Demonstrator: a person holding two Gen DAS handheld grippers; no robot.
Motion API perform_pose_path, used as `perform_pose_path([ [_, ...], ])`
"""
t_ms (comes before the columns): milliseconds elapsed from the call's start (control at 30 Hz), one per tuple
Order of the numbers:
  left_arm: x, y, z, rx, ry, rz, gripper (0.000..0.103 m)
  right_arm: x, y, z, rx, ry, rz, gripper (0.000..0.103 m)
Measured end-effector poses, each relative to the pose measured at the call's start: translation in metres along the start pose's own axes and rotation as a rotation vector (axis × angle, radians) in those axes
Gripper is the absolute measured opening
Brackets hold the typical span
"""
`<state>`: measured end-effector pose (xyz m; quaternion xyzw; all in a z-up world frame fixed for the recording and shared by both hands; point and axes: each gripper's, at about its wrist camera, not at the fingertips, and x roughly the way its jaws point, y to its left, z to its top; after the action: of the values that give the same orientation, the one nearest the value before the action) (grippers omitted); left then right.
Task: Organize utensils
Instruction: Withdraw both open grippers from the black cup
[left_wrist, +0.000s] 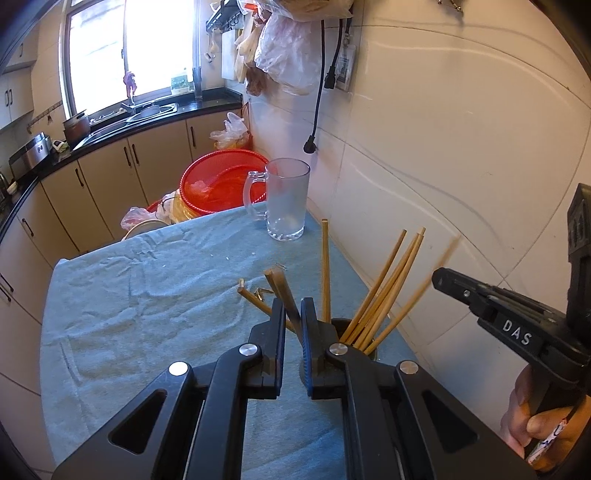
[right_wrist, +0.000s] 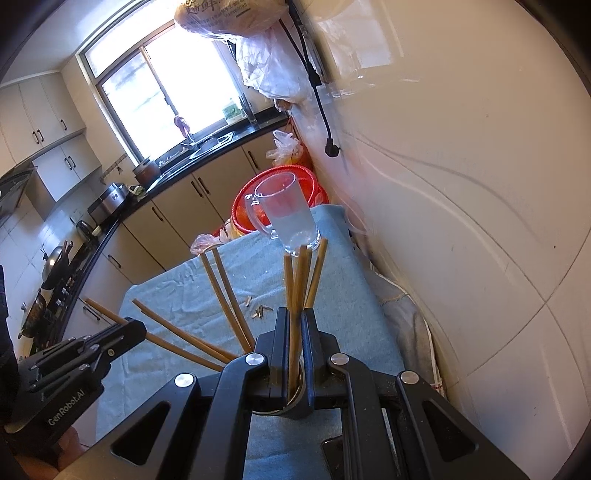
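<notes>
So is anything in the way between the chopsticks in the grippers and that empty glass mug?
Nothing visible. Both the left gripper and right gripper are clamped on chopsticks over the dark holder; only bare blue cloth lies before the glass mug.

On the body of your right hand-held gripper (left_wrist: 439, 278), seen from the left wrist, white raised letters read "DAS". On the body of your left hand-held gripper (right_wrist: 138, 326), seen from the right wrist, white print read "GenRobot.AI". Above and ahead of you, a hanging plastic bag (right_wrist: 229, 14) bore print too blurred to read.
</notes>
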<state>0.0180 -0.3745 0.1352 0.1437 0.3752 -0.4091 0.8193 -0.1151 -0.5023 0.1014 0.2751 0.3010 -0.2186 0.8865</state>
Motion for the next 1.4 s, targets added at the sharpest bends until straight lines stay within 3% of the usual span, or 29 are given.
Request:
perform_pose_path([
  [133,-0.003,0.001,0.001,-0.007,-0.007,0.005,0.009,-0.01,0.002,0.001,-0.004,-0.021,-0.005,0.008],
  [267,-0.009,0.005,0.001,-0.012,-0.025,0.022,0.024,-0.022,0.002,0.006,-0.003,-0.05,-0.01,0.008],
  [333,-0.014,0.007,0.001,-0.016,-0.043,0.04,0.029,-0.029,0.003,0.008,-0.001,-0.064,-0.015,0.013],
  [467,-0.022,0.012,0.0,-0.03,-0.063,0.067,0.045,-0.047,0.006,0.008,-0.005,-0.098,-0.026,0.041],
  [600,-0.036,0.014,-0.005,-0.038,-0.1,0.124,0.066,-0.065,0.012,0.006,-0.022,-0.13,-0.071,0.079],
  [633,-0.04,0.014,-0.007,-0.041,-0.11,0.143,0.072,-0.069,0.013,0.004,-0.024,-0.137,-0.073,0.081],
  [767,-0.058,0.016,-0.015,-0.059,-0.138,0.21,0.083,-0.078,0.019,-0.003,-0.056,-0.138,-0.1,0.089],
  [1067,-0.097,0.031,-0.06,-0.074,-0.128,0.274,0.091,-0.107,0.041,-0.063,-0.171,-0.106,-0.187,0.092],
  [1400,-0.124,0.074,-0.149,-0.055,-0.032,0.196,0.092,-0.135,0.085,-0.132,-0.208,-0.065,-0.341,0.095],
])
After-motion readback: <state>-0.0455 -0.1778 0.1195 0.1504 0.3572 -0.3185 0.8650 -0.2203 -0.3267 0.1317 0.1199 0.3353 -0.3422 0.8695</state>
